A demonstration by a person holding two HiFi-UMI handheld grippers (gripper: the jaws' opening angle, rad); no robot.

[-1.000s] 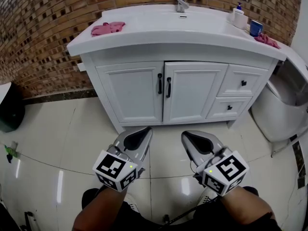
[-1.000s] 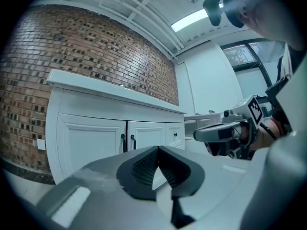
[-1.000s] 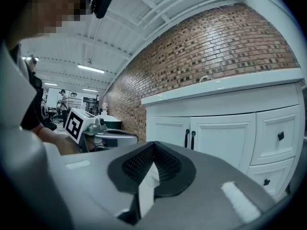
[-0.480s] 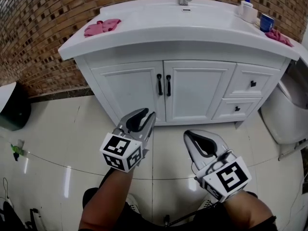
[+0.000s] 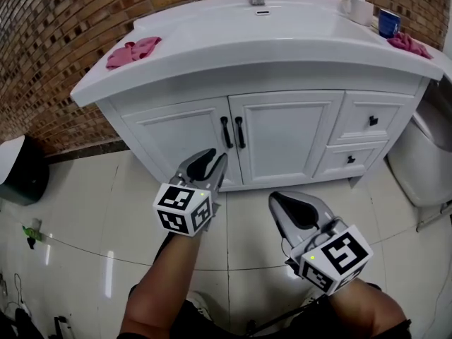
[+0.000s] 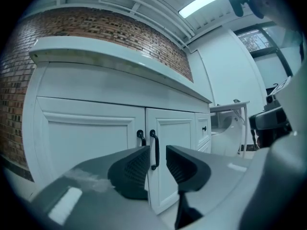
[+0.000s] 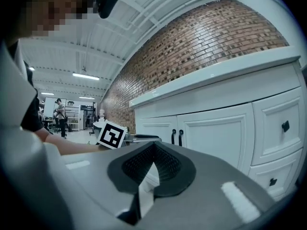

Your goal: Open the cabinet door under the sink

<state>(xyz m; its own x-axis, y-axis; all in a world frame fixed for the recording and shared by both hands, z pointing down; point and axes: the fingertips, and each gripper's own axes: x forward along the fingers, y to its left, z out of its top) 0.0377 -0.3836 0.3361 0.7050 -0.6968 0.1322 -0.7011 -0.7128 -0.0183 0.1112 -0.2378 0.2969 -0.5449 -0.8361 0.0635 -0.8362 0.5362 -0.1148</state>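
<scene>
Jaws of your left gripper [image 5: 210, 158] are opening, nothing between them. Ahead, not touched, stand the white panelled cabinet doors [image 5: 286, 136] under the white sink counter [image 5: 282, 37]; the right door's black bar handle [image 6: 154, 148] shows through the gap in the left gripper view. Your right gripper [image 5: 274, 198] sits further back, jaws pressed together, empty.

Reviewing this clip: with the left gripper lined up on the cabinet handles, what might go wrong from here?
1. The left gripper, jaws opening and empty, is short of the handles; closing early would likely grab nothing.
2. The left handle and right handle stand side by side; the jaws may catch both, or the wrong one.
3. The shut right gripper hangs before the right door; a swinging door might strike it.
</scene>
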